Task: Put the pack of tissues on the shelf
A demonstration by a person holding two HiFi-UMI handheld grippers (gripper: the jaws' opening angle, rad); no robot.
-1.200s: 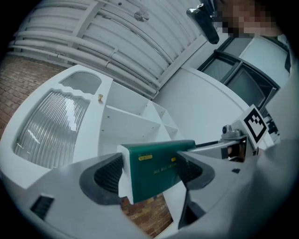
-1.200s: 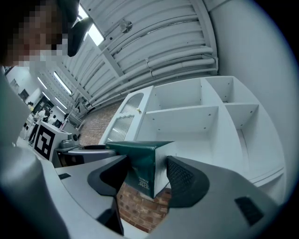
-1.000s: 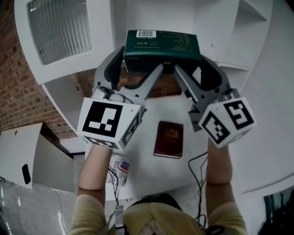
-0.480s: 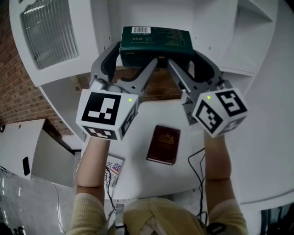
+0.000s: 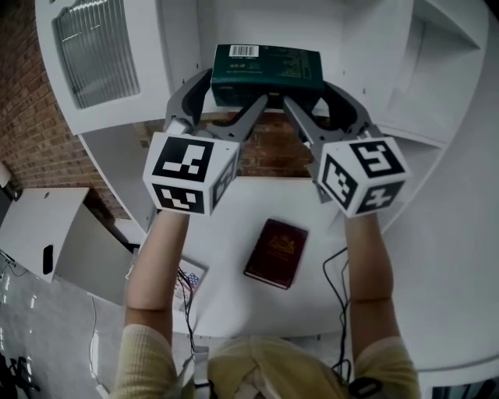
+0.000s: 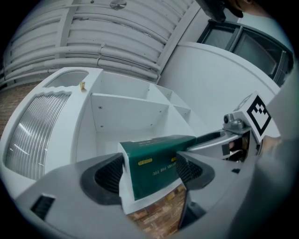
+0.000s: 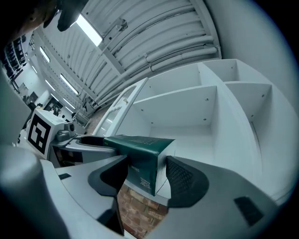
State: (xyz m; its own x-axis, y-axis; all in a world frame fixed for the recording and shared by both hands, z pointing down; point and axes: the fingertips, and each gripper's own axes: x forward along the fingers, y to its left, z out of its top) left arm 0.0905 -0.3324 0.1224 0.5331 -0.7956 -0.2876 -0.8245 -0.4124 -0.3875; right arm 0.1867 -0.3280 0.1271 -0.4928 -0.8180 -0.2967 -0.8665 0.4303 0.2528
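Note:
A dark green pack of tissues [image 5: 267, 66] hangs in the air in front of the white shelf [image 5: 257, 23], held from both ends. My left gripper [image 5: 228, 97] is shut on its left end; in the left gripper view both ribbed pads press the pack [image 6: 154, 170]. On the right end my right gripper [image 5: 316, 97] is shut with wide jaws, and the pack [image 7: 142, 161] sits between its pads. An empty shelf compartment [image 7: 187, 116] lies just beyond the pack. The pack's underside is hidden by the jaws.
Below my arms a maroon book [image 5: 276, 252] lies on a white table [image 5: 226, 226]. A black cable [image 5: 339, 273] runs along the table's right side, and a printed card [image 5: 189, 282] lies at its left edge. A ribbed glass panel [image 5: 95, 51] stands left of the shelf, with a brick wall [image 5: 39, 132] behind it.
Both grippers have carried the pack a little up and toward the shelf. The grip on it looks the same throughout.

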